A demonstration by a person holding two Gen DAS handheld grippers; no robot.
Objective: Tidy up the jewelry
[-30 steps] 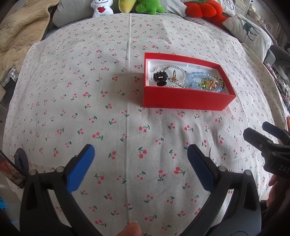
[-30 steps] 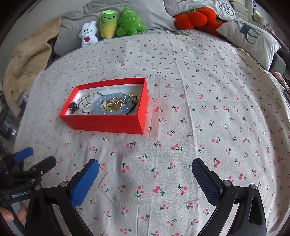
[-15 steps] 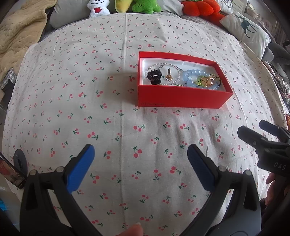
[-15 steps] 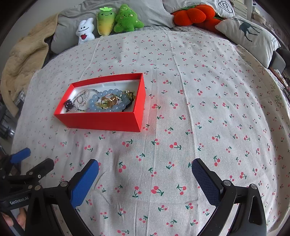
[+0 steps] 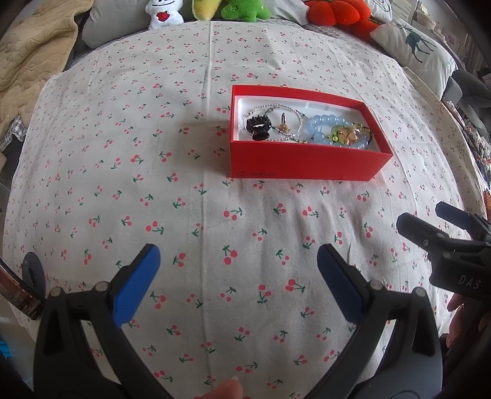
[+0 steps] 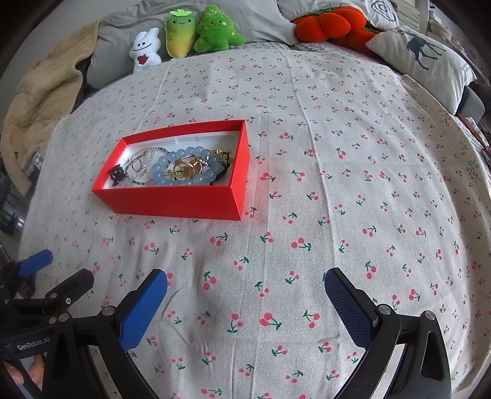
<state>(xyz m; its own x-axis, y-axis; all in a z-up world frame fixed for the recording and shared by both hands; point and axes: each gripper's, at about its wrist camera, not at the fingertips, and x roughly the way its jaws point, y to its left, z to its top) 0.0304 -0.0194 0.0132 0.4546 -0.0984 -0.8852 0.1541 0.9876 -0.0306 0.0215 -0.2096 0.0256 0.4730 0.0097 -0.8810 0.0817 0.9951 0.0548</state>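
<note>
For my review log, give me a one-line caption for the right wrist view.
Open right gripper over cherry-print cloth, red box of jewelry ahead-left, plush toys beyond.

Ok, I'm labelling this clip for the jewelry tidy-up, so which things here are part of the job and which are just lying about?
Part of the job:
red box
blue bead bracelet
gold rings
silver chain
black charm
left gripper, open
right gripper, open

Just lying about:
cherry-print sheet
plush toys
orange plush
deer pillow
beige blanket
</note>
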